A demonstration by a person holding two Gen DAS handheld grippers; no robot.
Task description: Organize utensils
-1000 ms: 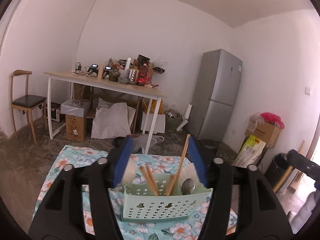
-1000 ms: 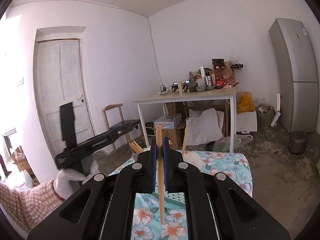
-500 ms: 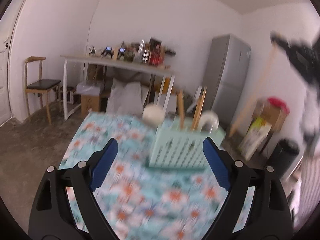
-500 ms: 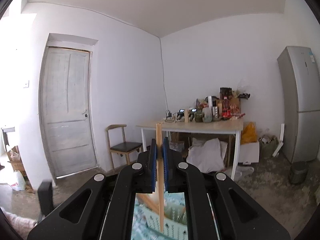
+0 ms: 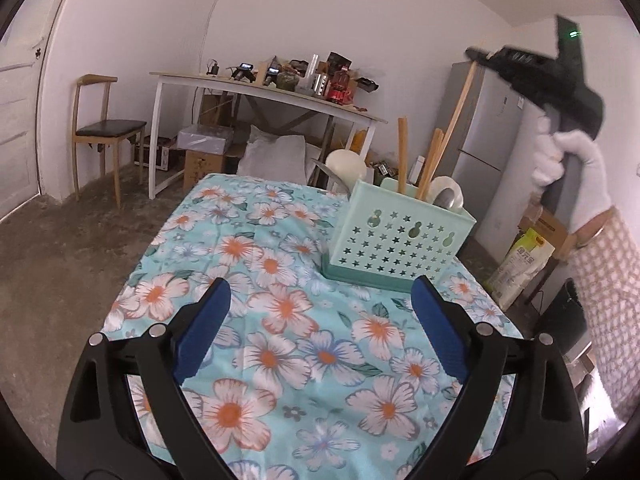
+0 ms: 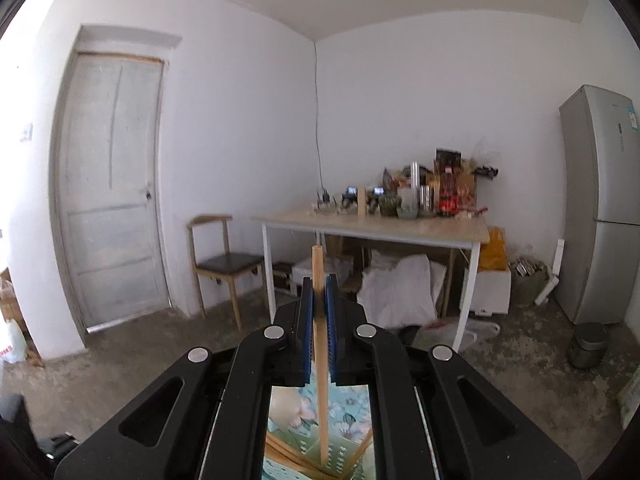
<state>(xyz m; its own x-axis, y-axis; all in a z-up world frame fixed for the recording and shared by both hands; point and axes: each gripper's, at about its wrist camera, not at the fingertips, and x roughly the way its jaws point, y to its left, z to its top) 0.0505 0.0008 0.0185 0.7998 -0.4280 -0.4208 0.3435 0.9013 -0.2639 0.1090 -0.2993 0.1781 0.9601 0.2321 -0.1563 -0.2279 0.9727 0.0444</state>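
Note:
A mint-green perforated utensil holder (image 5: 396, 236) stands on the floral tablecloth (image 5: 280, 304) and holds wooden chopsticks (image 5: 402, 152), a white spoon and a metal spoon (image 5: 448, 198). My left gripper (image 5: 320, 332) is open and empty, low over the cloth in front of the holder. My right gripper (image 6: 319, 300) is shut on a wooden chopstick (image 6: 320, 360), held upright above the holder (image 6: 320, 460). In the left wrist view the right gripper (image 5: 476, 56) is high at the right, its chopstick (image 5: 456, 112) slanting down into the holder.
A white table (image 5: 272, 92) loaded with clutter stands at the back wall, with boxes and bags under it. A wooden chair (image 5: 104, 128) is at the left, a grey fridge (image 5: 484, 128) at the right, a door (image 6: 112, 184) beyond.
My left gripper has drawn back from around the holder and opened wide. My right gripper has risen with the chopstick and now holds it over the holder.

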